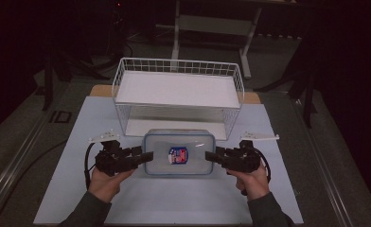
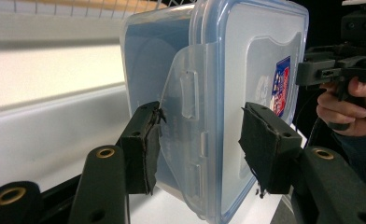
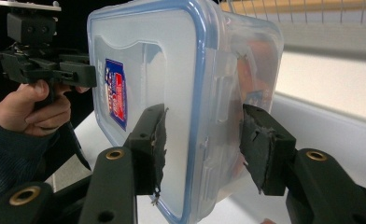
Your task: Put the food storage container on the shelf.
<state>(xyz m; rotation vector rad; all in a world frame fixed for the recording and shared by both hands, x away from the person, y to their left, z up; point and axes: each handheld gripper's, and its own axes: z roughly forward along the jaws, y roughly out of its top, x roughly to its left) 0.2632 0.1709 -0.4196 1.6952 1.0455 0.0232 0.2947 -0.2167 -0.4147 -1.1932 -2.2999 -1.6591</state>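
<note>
A clear plastic container (image 1: 179,142) with a blue-rimmed snap lid and a red-and-blue label (image 1: 178,155) hangs between both grippers, just in front of the wire basket. My left gripper (image 1: 148,156) is shut on its left end. In the left gripper view the gripper (image 2: 200,140) has one pad on the box side by the lid flap (image 2: 190,93) and the other on the lid face. My right gripper (image 1: 209,155) is shut on the right end. In the right gripper view that gripper (image 3: 202,140) squeezes the container (image 3: 144,70) across lid and base.
A white wire basket (image 1: 179,60) with a white floor stands behind the container at the middle of the table. A pale mat (image 1: 79,189) covers the tabletop, with bare room to the left, right and front. A metal table frame (image 1: 212,23) stands farther back in the dark.
</note>
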